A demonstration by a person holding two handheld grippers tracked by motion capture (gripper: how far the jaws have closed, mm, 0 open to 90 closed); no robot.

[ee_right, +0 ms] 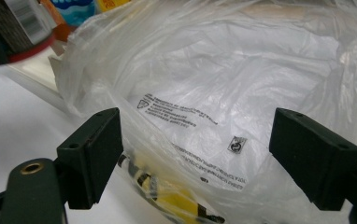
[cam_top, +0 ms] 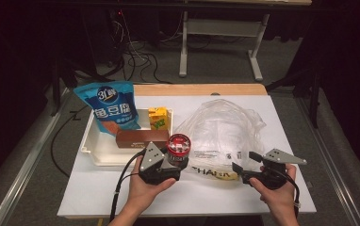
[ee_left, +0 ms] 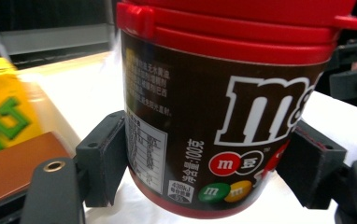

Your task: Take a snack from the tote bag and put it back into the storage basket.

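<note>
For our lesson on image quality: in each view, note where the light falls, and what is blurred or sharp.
High view: the table is lit, the room behind dark. Left gripper view: the jar is sharp, while the yellow carton at the left edge is smeared. Right gripper view: the bag is brightly lit with soft sheen, its small print readable; the top-left corner is blurred.

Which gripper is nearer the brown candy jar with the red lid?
Left. The left gripper clamps the brown candy jar; the right gripper sits apart at the clear plastic bag.
</note>
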